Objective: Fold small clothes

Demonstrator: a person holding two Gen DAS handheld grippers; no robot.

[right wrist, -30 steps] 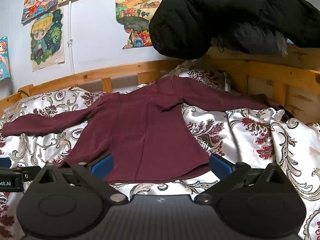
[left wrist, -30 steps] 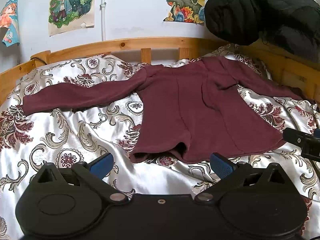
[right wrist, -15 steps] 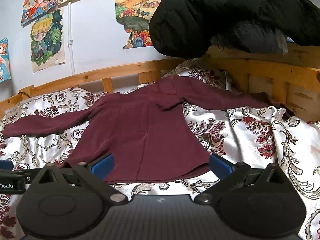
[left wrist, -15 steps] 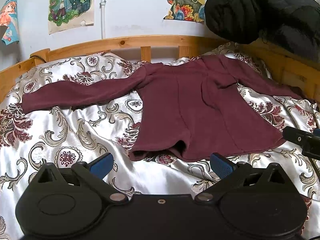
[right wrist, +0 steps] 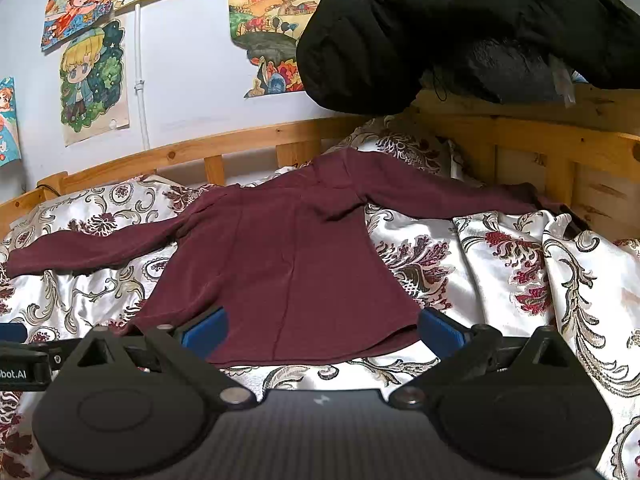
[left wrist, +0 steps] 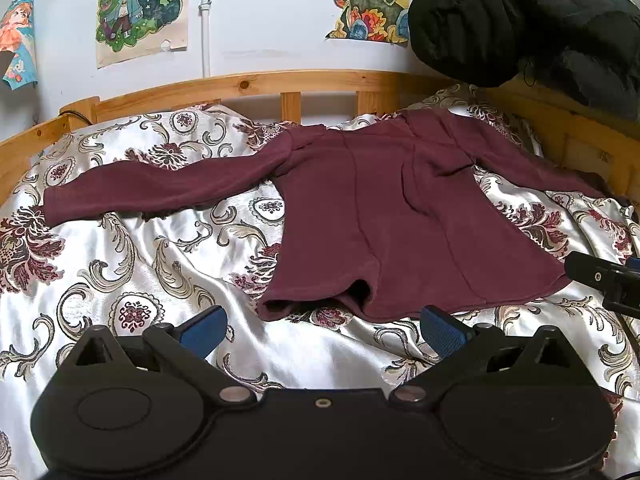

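Observation:
A maroon long-sleeved top (left wrist: 380,216) lies spread flat on the patterned bedspread (left wrist: 132,264), hem toward me, both sleeves stretched out to the sides. It also shows in the right wrist view (right wrist: 288,264). My left gripper (left wrist: 322,326) is open and empty, hovering just short of the hem's left corner. My right gripper (right wrist: 322,330) is open and empty, its blue fingertips (right wrist: 438,330) over the hem near the right corner. The right gripper's tip shows at the right edge of the left wrist view (left wrist: 600,280).
A wooden bed rail (left wrist: 280,84) runs along the back and right side. A black puffy jacket (right wrist: 460,28) hangs over the rail at upper right. Cartoon posters (left wrist: 140,8) hang on the white wall behind.
Both grippers have crept slightly back from the top; the hem sits a touch higher in both views. Both stay open and empty. The top has not moved.

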